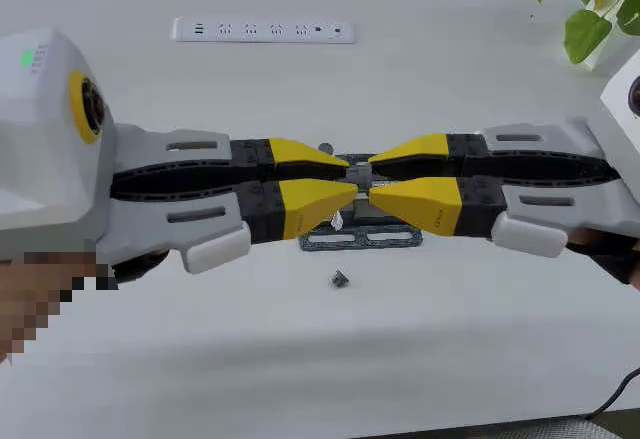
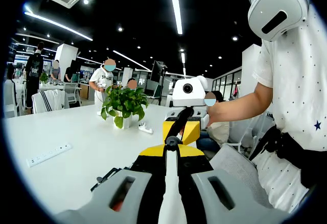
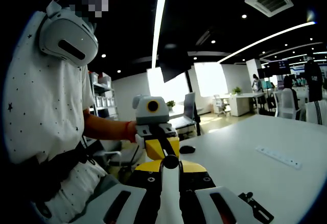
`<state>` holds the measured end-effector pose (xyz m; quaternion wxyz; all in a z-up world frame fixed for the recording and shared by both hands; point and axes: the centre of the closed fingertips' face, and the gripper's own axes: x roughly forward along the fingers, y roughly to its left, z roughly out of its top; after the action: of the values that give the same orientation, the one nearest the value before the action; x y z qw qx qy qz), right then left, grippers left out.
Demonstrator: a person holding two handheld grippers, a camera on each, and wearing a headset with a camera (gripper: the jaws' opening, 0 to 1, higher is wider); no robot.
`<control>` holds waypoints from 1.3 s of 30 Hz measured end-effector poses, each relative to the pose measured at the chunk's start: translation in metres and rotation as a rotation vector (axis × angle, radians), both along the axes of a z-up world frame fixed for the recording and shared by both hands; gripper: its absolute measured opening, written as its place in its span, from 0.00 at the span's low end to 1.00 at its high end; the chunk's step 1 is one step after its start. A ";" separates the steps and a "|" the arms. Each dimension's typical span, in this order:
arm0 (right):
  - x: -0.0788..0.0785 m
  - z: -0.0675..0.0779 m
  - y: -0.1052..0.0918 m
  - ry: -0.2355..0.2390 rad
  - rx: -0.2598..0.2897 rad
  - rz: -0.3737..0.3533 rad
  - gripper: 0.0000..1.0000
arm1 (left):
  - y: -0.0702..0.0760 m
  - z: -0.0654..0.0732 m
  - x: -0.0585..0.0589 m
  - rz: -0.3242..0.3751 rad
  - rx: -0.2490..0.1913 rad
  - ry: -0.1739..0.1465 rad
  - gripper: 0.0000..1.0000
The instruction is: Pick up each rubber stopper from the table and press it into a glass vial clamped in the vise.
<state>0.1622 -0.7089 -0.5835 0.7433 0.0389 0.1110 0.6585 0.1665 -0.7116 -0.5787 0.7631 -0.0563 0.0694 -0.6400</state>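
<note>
1. The vise (image 1: 402, 238) on the table (image 1: 300, 359) is mostly hidden under the two grippers. You can see its dark flat base and not much more.
2. A tiny clear thing (image 1: 338, 221) shows at the vise, just below the left gripper's lower jaw. It is too small to tell if it is a vial.
3. The left gripper (image 1: 350, 177) comes in from the left and the right gripper (image 1: 374, 182) from the right. They point at each other, tip to tip, above the vise.
4. A small dark piece (image 1: 360, 172) sits right between the two sets of tips. I cannot tell if it is a stopper.
5. Each gripper's jaws are squeezed nearly together, and both pinch at that piece.
6. In each gripper view the piece is a dark round blob at the jaw tips.
7. One stopper (image 1: 340, 279) lies on the table in front of the vise, near it, below the grippers and touching neither.
</note>
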 end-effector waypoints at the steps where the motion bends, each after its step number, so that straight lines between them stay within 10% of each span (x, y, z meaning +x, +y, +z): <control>1: 0.000 0.000 0.000 -0.002 -0.001 0.000 0.07 | 0.000 0.000 0.000 0.001 -0.001 0.002 0.04; 39: 0.031 -0.019 0.001 0.048 -0.159 -0.012 0.06 | 0.029 -0.035 0.014 0.080 0.094 -0.030 0.21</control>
<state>0.1930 -0.7078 -0.6027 0.7452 -0.0039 0.1805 0.6420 0.1802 -0.6828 -0.6135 0.7909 -0.0136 0.0859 -0.6057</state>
